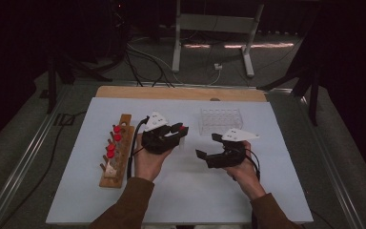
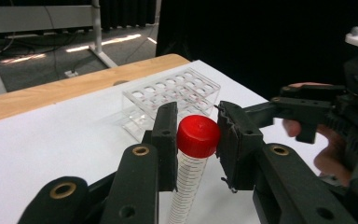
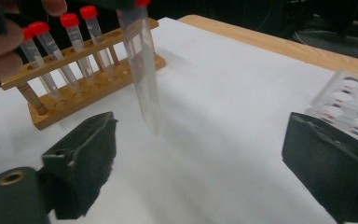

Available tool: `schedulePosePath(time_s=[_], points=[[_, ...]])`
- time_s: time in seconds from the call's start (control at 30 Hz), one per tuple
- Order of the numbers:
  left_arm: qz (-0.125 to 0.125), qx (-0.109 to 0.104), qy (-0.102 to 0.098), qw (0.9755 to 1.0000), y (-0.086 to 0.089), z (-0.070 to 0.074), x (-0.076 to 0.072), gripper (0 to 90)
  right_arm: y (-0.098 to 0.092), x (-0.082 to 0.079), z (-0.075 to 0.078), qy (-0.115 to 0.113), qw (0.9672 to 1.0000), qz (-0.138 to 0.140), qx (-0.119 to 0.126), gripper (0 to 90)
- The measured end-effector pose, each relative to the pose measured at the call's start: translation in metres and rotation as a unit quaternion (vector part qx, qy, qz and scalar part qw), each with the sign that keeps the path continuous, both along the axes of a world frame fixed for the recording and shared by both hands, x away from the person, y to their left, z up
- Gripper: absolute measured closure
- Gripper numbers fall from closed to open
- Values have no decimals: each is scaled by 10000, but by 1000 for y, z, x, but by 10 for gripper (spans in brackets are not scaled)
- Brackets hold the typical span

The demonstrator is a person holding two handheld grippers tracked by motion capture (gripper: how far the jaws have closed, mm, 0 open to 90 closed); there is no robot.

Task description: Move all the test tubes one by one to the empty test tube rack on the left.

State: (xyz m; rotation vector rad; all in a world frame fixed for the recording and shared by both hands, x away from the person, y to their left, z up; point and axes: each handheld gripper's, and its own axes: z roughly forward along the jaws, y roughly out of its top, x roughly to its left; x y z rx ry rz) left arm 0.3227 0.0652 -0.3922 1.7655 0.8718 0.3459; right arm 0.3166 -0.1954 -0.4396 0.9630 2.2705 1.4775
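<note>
Slippage is the chief risk here; a red-capped tube (image 2: 196, 140) is pinched just under its cap by the left tongs (image 2: 196, 142), held above the white counter (image 1: 181, 191) between the wooden rack (image 1: 116, 152) and the clear rack (image 1: 220, 120); in the right tongs' view the tube (image 3: 142, 70) is seen hanging tilted, its pointed tip free in the air; the grip is taken high, so the long body could swing or be levered out if the hand is jerked. The right tongs (image 1: 209, 145) are spread wide with nothing between them, close to the tube's lower part; if they are pressed together off-centre, the tube could be knocked sideways or twisted in the left grip; if the left tongs are loosened before a firm second hold is made, the tube would likely drop onto the counter and roll. Four capped tubes (image 3: 60, 35) stand in the wooden rack just behind; a careless sweep of the left hand (image 1: 147, 160) could catch them. Holes in the clear rack look narrow, so a tilted tube may snag on the rim.
</note>
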Motion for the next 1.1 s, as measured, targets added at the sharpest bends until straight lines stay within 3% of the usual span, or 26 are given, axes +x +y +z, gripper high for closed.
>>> schedulePosePath(time_s=[0.2,0.6,0.9,1.1], points=[[82,9,-50,10000,10,6,5,708,-15,-2,-2,-48,9999,-143,33,27],[196,134,-247,9994,32,24,11,708,-32,-4,-2,-106,9994,-317,126,14],[571,163,-354,9976,73,41,17,708,-39,-4,0,-109,9990,-345,253,14],[916,274,-332,9949,101,45,20,708,-39,-3,-2,-90,9991,-333,263,14]])
